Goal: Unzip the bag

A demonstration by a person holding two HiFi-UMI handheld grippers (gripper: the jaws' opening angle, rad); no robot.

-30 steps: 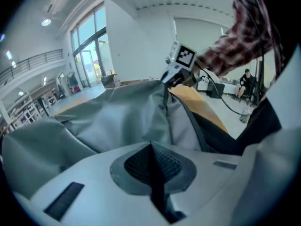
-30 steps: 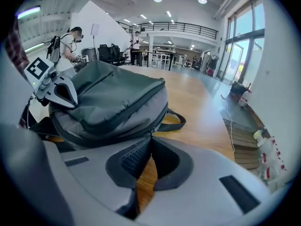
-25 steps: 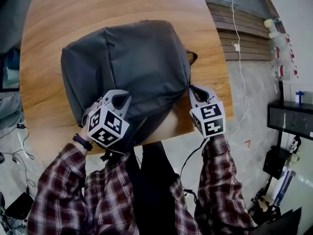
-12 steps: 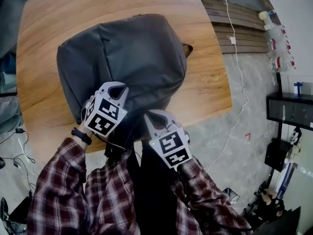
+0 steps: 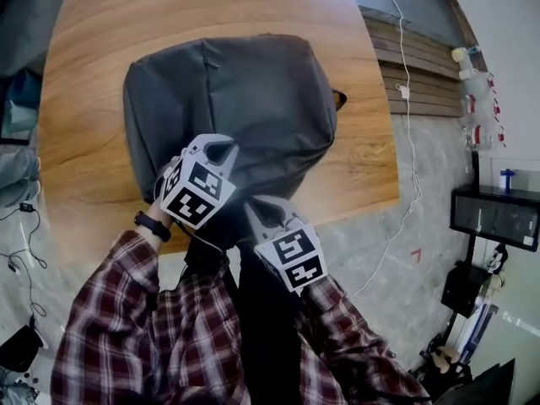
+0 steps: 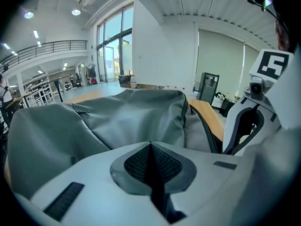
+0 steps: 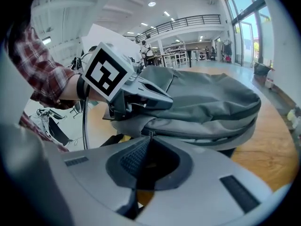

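Note:
A grey backpack [image 5: 236, 99] lies flat on the wooden table [image 5: 93, 32]. My left gripper [image 5: 221, 148] rests on the bag's near part, its jaws shut, apparently pinching the fabric [image 6: 136, 112]. In the right gripper view that left gripper [image 7: 162, 99] lies flat on the bag's upper layer [image 7: 207, 102]. My right gripper [image 5: 257, 211] sits at the bag's near edge, just right of the left one. Its jaws [image 7: 150, 138] are shut on a small metal zipper pull [image 7: 151, 134] at the zip line. The zip's far run is hidden.
The table's near edge [image 5: 354, 205] runs just under both grippers. The bag's dark straps [image 5: 202, 256] hang over that edge. A white cable [image 5: 415, 116] trails across the floor at right, beside wooden slats [image 5: 422, 83] and a black cabinet [image 5: 498, 213].
My right gripper has swung from the bag's right side to its near edge beside the left gripper. Over the last half second both grippers hold nearly still.

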